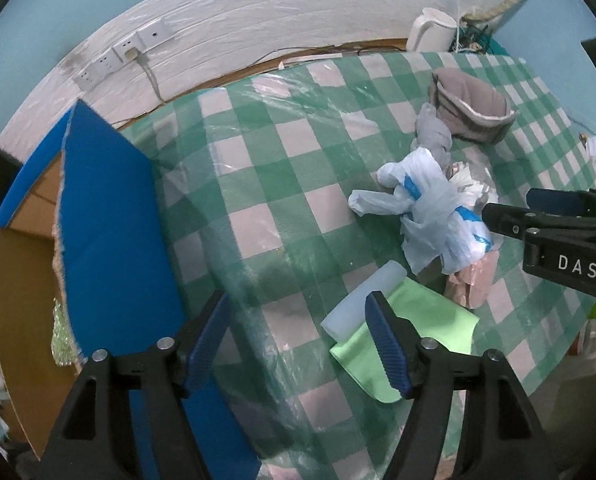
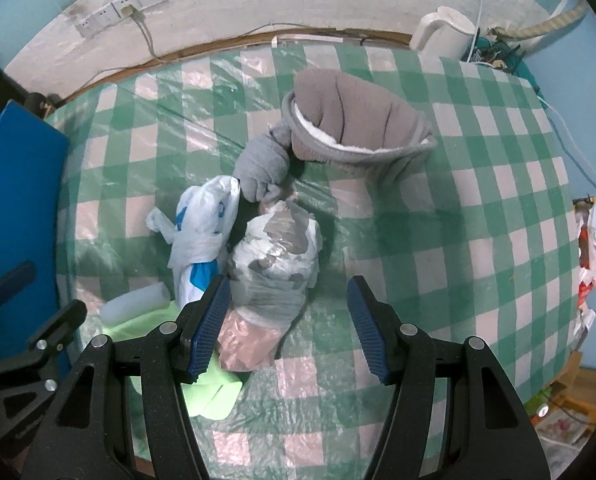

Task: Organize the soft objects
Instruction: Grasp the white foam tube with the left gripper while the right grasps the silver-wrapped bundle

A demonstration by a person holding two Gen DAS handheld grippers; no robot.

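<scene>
Two hand-held grippers hang above a table (image 2: 477, 184) covered in a green-and-white checked cloth under clear plastic sheeting, pointing steeply down at a cluster of soft things. The left gripper (image 1: 298, 340) has its blue-padded jaws apart with nothing between them, over bare cloth just beside a pale translucent foam roll (image 1: 361, 300) lying on a folded lime-green cloth (image 1: 417, 320). The right gripper (image 2: 286, 328) also has its jaws apart, gripping nothing; its left pad stands just beside a knotted grey-and-white plastic bag bundle (image 2: 278, 264). Touching that bundle's side lies a knotted white plastic bag with blue print (image 2: 202, 224); beyond both sit a rolled grey sock (image 2: 262, 168) and a grey fleece slipper with white lining (image 2: 357, 120). A blue-faced cardboard box (image 1: 110, 216) stands at the table's left edge. A white electric kettle (image 2: 441, 32) stands beyond the slipper, by the wall.
</scene>
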